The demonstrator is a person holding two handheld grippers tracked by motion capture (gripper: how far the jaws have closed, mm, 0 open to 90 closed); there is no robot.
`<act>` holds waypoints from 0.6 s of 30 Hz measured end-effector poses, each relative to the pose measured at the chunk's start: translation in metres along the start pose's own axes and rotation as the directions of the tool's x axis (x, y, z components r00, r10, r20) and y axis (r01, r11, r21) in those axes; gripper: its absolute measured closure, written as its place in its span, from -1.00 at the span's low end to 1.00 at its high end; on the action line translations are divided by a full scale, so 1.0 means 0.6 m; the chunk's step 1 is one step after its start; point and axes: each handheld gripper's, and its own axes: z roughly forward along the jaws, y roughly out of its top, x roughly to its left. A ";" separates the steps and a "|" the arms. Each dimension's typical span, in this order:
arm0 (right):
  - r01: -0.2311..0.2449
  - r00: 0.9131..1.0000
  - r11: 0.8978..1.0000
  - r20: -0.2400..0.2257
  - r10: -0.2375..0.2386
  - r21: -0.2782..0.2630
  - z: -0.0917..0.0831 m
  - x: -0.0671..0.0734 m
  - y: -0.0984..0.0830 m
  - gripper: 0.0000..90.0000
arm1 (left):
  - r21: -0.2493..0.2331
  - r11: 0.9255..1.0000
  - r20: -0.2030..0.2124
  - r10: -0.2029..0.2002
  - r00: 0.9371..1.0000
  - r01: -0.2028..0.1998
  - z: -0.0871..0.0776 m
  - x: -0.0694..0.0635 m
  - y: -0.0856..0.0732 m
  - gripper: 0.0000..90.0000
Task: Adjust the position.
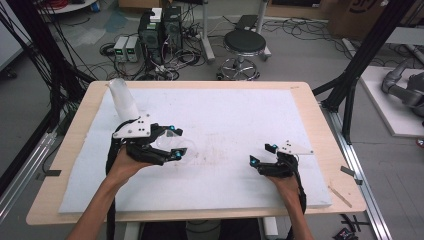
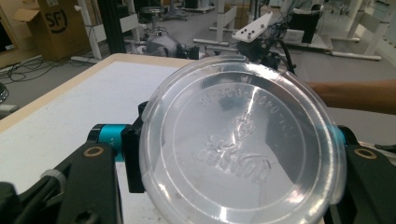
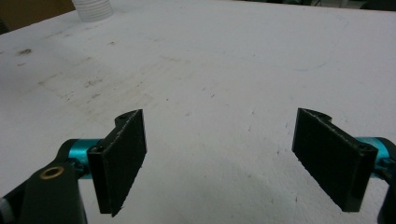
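Observation:
My left gripper [image 1: 174, 142] is shut on a clear round plastic lid [image 1: 186, 148], holding it by its rim just above the white board [image 1: 230, 110]. In the left gripper view the lid [image 2: 243, 116] faces the camera, with embossed lettering on it, and spans the space between the two jaws of the left gripper [image 2: 236, 161]. A tall translucent cup [image 1: 123, 98] stands at the board's far left. My right gripper [image 1: 261, 154] rests low on the board at the right. In its own view the right gripper [image 3: 229, 156] is open, with bare board between its black pads [image 3: 122, 158].
The white board covers most of a wooden table [image 1: 75, 150]. The right gripper's view catches the translucent cup [image 3: 93, 9] far off at top left. Beyond the table stand a stool [image 1: 244, 46] and computer boxes with cables [image 1: 159, 35] on the floor.

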 end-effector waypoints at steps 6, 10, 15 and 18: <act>-0.005 0.999 1.000 -0.037 0.004 -0.020 -0.008 -0.008 0.009 -0.61 | -0.011 1.000 0.022 0.008 1.000 -0.007 -0.002 -0.005 0.000 -0.17; 0.020 0.998 0.999 -0.065 -0.023 -0.046 -0.015 0.002 0.025 -0.61 | -0.030 1.000 0.045 0.004 0.999 -0.003 -0.008 -0.007 -0.001 -0.17; 0.070 0.989 0.996 -0.123 -0.076 -0.054 -0.021 0.026 0.058 -0.61 | -0.046 0.999 0.076 -0.001 0.997 0.004 -0.006 -0.009 -0.002 -0.17; 0.103 0.980 0.993 -0.165 -0.112 -0.063 -0.023 0.042 0.076 -0.61 | -0.053 0.999 0.084 0.001 0.996 0.003 -0.004 -0.010 -0.001 -0.17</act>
